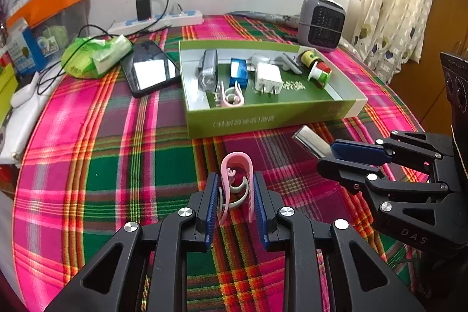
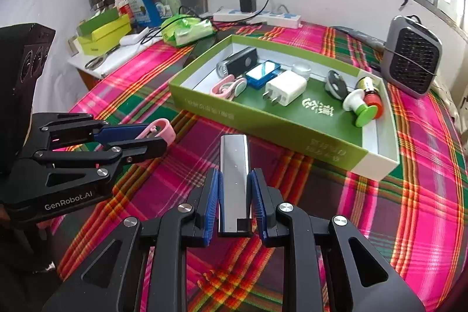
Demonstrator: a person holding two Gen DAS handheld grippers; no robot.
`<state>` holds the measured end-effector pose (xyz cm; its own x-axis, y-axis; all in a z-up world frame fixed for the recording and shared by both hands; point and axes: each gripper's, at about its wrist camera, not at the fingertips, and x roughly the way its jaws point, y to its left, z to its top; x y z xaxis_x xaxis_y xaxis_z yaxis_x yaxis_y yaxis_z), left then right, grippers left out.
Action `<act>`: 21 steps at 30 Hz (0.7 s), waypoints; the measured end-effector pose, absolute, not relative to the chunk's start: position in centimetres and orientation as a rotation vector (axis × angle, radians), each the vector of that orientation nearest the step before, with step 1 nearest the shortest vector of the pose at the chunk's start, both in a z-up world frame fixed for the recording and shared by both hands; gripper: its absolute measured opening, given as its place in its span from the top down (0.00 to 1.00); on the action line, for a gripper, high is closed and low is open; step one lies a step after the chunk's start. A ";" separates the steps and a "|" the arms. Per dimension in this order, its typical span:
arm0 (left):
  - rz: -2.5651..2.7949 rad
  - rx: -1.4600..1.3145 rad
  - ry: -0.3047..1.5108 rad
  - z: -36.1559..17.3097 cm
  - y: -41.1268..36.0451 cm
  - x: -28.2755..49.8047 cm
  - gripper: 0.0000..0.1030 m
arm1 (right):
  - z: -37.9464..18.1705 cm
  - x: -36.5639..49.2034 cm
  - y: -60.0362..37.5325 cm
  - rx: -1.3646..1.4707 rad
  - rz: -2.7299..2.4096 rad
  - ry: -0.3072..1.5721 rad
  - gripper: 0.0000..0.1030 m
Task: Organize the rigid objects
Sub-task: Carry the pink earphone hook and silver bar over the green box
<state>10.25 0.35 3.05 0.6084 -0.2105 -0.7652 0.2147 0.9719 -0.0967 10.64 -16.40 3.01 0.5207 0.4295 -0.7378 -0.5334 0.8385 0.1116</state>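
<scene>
My left gripper is shut on a pink clip, held just above the plaid cloth; the same clip shows between that gripper's fingers in the right wrist view. My right gripper is shut on a shiny silver bar, whose end pokes out beyond its fingers in the left wrist view. Ahead lies a green box tray holding a white plug, a blue block, another pink clip, a dark grey device and a red and green bottle.
A black phone and a green packet lie left of the tray. A grey fan heater stands at the back right, a power strip along the wall. Boxes and clutter fill the left side table.
</scene>
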 end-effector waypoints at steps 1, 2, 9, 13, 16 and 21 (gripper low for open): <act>-0.244 0.005 0.878 3.3 0.4 10.3 0.78 | 3.2 10.6 -16.6 -0.130 0.577 0.842 0.77; -0.244 0.007 0.875 3.4 0.3 10.3 0.78 | 3.3 10.5 -16.7 -0.125 0.574 0.839 0.77; -0.246 0.016 0.842 4.8 -0.1 10.5 0.78 | 4.4 10.4 -17.7 -0.104 0.548 0.814 0.77; -0.250 0.017 0.830 5.5 -0.3 10.8 0.78 | 5.0 10.6 -18.2 -0.095 0.532 0.799 0.77; -0.255 0.022 0.813 6.1 -0.6 11.0 0.78 | 5.6 10.8 -18.6 -0.085 0.518 0.785 0.77; -0.256 0.023 0.800 6.9 -0.9 12.0 0.78 | 6.5 11.3 -19.2 -0.073 0.488 0.771 0.77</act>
<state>11.98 -0.86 6.94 0.6672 -0.2184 -0.7121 0.2360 0.9688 -0.0760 11.34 -19.23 6.50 0.6121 0.3965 -0.6842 -0.4493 0.8864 0.1117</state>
